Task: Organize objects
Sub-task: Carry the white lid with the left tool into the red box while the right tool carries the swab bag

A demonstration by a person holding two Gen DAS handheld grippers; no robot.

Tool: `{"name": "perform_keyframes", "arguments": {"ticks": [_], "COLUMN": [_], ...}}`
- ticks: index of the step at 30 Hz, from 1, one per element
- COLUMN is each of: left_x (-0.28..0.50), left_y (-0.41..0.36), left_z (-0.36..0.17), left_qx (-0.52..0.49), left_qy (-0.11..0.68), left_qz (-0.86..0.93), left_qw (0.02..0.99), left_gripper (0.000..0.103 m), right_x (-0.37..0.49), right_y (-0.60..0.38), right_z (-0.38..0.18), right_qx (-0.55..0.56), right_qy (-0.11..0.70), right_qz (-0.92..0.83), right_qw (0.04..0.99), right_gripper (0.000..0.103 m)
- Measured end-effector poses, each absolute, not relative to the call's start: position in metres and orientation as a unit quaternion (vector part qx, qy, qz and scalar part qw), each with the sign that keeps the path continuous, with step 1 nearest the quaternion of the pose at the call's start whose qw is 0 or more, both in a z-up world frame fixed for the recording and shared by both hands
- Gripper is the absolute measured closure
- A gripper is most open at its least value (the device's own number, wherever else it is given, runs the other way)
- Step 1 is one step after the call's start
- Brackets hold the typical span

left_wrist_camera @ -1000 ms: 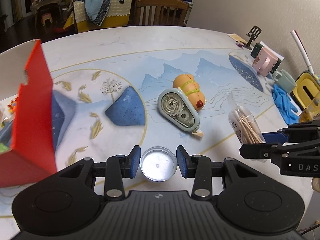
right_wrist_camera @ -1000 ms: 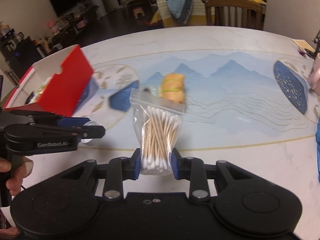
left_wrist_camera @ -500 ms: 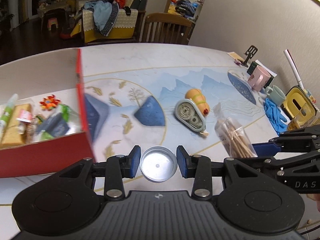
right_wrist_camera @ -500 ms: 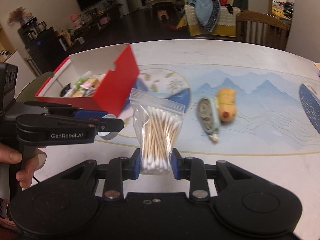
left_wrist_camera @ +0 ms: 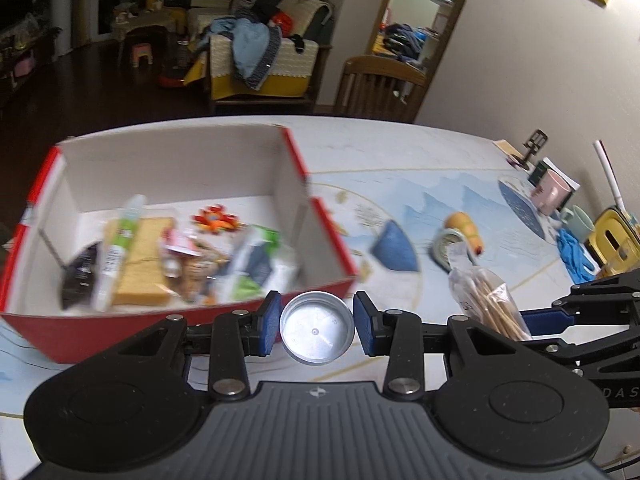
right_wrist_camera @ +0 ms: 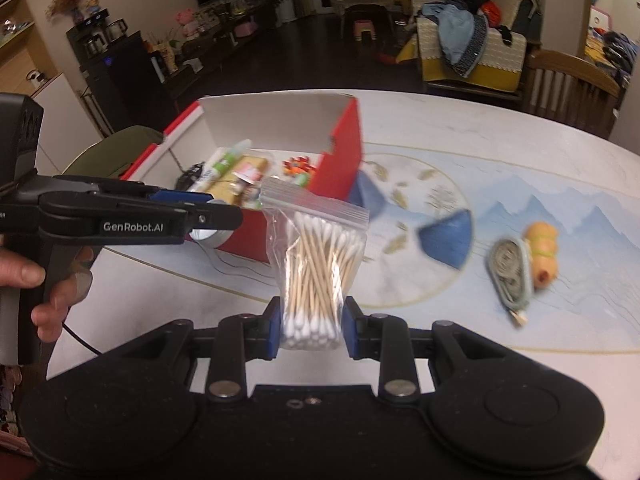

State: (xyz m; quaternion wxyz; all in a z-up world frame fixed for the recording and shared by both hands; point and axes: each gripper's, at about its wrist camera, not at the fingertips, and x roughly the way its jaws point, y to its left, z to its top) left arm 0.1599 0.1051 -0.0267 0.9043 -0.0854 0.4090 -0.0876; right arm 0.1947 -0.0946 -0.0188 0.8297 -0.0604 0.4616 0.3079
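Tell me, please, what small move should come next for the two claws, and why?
Probably carry both a little further until they hang over the open red box, then let go. The left claw is shut on the round metal lid, the right claw on the bag of cotton swabs. Both loads are near the box's front wall, not yet above its inside, where other small items lie.

Hand-held gripper pinching tin, red box beyond
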Motion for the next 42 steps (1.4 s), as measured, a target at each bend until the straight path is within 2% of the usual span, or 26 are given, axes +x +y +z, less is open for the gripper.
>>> {"name": "perform_keyframes", "arguments": {"ticks": [12,21,32,42], "left_x": [0.169,0.195,0.236,0.269], "left_y": [0.194,0.237,0.244,0.217], "left_z": [-0.015,-0.026,-0.045,-0.066], "left_qx": [-0.073,-0.060,-0.043,0.002], "left_qy": [0.394,0.406,0.421,0.442], "left_qz": [-0.055,-0.035,-0.035,-0.067], "left_qw": [0.915,0.911,0.906,0.894], "left_gripper": [0.065,0.065,0.065,0.065], "right_x": [0.215,0.254,0.304,0.334], "right_y": [-0.006,0.049,0.083,0.099], "right_z": [-0.013,-0.022,-0.061,-0.094], "right_qx": [-0.083,-0.111,-0.146,-0.175], "right_qy": [0.454,0.452,0.480,0.499], "right_qz": [0.331,0.321,0.274,0.242], "right_qw": [0.823,0.825,0.820,0.814], "right_gripper": [0.074,0.074,0.074,0.073]}}
